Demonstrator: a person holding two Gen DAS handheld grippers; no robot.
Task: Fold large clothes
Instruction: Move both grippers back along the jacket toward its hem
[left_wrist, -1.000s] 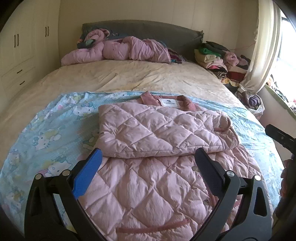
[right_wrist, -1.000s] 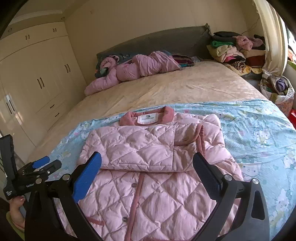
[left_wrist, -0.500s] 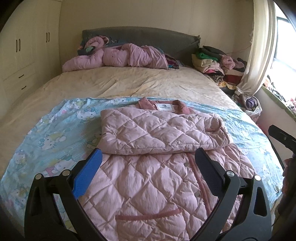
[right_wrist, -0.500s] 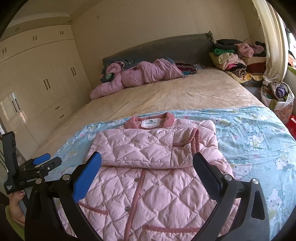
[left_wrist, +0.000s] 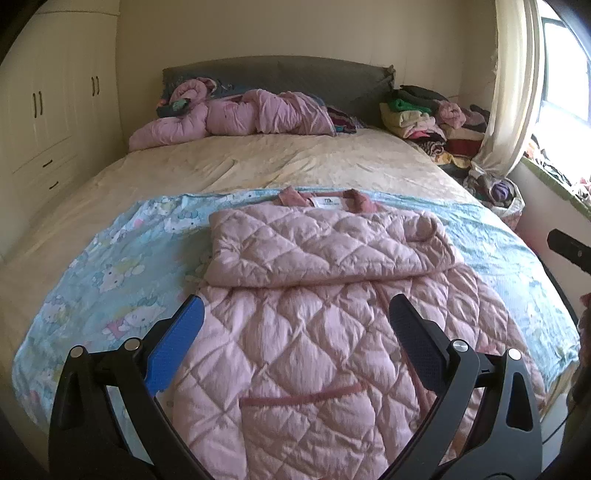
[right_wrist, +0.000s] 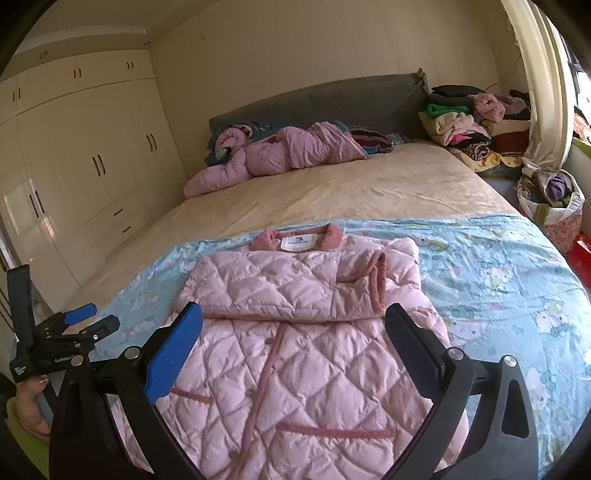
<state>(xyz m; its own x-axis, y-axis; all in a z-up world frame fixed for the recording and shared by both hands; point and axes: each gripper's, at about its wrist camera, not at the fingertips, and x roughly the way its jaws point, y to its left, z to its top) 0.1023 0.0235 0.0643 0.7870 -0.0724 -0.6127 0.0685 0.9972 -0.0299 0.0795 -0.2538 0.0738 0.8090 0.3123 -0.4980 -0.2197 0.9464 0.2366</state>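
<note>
Both grippers have drawn back from the coat (left_wrist: 314, 332) — we see more of its hem, though our jaws cut it off. It lies sleeves-folded on the bed (left_wrist: 258, 166). Left gripper (left_wrist: 295, 325) and right gripper (right_wrist: 293, 328) gape wide, empty.

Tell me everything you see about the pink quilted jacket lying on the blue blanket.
The pink quilted jacket lies flat, front up, on the blue cartoon-print blanket. It looks padded, with darker pink trim, collar, buttons and pocket edges, and a white label at the neck. Both sleeves are folded across the chest. Neither open gripper touches it.
</note>
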